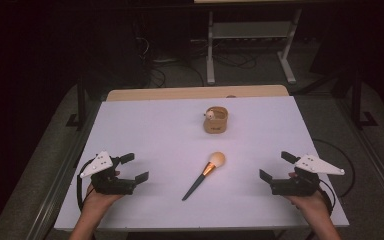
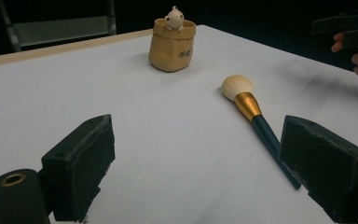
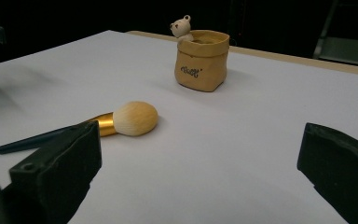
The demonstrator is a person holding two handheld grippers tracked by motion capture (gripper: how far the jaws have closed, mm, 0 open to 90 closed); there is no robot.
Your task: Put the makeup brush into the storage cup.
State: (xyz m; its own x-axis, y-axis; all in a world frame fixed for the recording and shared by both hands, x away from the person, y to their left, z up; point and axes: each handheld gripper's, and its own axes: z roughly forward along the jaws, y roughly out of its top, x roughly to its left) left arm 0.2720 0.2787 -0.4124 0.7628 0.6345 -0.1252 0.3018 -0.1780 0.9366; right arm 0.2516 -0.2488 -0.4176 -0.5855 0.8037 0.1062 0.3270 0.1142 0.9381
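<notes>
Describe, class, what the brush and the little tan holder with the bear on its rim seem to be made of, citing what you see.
Makeup brush: soft, pale bristles, fluffy and matte; a gold band with a metallic sheen, probably metal; a dark smooth handle, plastic or painted wood. Tan holder: shaped like a rolled-down paper bag, but its thick rim and stiff folds suggest ceramic or resin, matte. Bear figure: likely the same.

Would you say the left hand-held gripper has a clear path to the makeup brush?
Probably yes: the left hand-held gripper is open, and bare table lies between it and the makeup brush.

High overhead; low gripper views sharing brush (image 1: 204, 174)
</notes>
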